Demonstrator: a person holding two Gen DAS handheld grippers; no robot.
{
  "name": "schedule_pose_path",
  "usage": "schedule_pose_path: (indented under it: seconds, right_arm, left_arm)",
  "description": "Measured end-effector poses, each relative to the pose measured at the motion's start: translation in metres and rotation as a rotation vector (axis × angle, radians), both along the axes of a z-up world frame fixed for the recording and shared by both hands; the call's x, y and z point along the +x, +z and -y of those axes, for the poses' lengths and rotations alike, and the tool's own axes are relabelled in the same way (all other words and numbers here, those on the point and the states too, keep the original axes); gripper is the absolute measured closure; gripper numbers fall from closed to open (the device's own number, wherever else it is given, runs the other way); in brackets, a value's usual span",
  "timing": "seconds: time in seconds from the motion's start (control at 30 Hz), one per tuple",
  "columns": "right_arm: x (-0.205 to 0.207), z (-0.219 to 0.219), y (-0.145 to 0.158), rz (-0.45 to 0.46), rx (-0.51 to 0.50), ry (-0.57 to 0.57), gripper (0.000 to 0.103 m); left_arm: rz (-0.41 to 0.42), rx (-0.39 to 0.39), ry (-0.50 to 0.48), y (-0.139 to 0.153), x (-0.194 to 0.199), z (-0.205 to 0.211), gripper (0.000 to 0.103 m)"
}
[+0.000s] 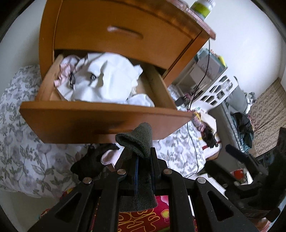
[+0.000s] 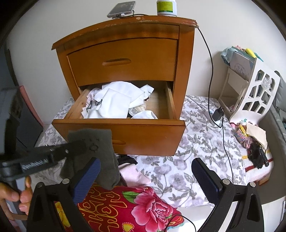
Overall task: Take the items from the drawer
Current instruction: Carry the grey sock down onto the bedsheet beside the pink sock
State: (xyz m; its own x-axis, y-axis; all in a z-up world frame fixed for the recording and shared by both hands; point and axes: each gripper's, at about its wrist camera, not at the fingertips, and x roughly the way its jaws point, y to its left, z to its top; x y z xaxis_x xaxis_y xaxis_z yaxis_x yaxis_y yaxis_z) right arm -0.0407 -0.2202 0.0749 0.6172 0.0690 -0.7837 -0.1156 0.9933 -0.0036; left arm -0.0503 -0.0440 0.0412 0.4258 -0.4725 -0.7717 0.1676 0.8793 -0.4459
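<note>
The wooden nightstand's lower drawer [image 1: 100, 119] [image 2: 125, 135] is pulled out. In it lie crumpled white clothes [image 1: 107, 80] [image 2: 114, 101] and a pale pink cloth [image 1: 66, 69]. My left gripper [image 1: 141, 151] [image 2: 78, 144] hangs in front of the drawer's face, below its rim, shut on a dark grey sock [image 1: 137, 139] [image 2: 100, 157] that droops from its fingers. Under it, a pink garment [image 2: 132, 174] and a black one [image 2: 127, 159] lie on the floral sheet. My right gripper [image 2: 145, 161] stands open over the sheet, with nothing between its blue pads [image 2: 205, 178].
The upper drawer [image 2: 123, 60] is closed. A phone [image 2: 121, 9] and a green bottle [image 2: 166, 8] stand on top, and a black cable [image 2: 211, 71] runs down to a charger [image 2: 218, 114]. A white rack [image 2: 257, 92] is at the right, a red flowered blanket [image 2: 125, 205] near me.
</note>
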Motion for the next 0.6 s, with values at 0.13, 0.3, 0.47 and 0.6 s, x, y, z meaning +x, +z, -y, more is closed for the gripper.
schedule_pose_path:
  seconds: [0.13, 0.3, 0.47, 0.6]
  right_arm:
    - [0.006, 0.002, -0.005, -0.013, 0.001, -0.006, 0.000]
    - [0.014, 0.004, -0.013, -0.034, 0.002, -0.004, 0.000]
    - [0.022, 0.006, -0.019, -0.053, -0.001, -0.010, 0.000]
    - [0.030, 0.005, -0.026, -0.073, -0.004, -0.007, 0.000]
  left_arm:
    - [-0.034, 0.019, -0.011, -0.015, 0.008, 0.006, 0.092]
    - [-0.074, 0.037, -0.013, -0.036, 0.020, 0.009, 0.092]
    - [-0.094, 0.039, -0.016, -0.051, 0.029, 0.009, 0.092]
    - [-0.132, 0.059, -0.006, -0.069, 0.038, 0.006, 0.092]
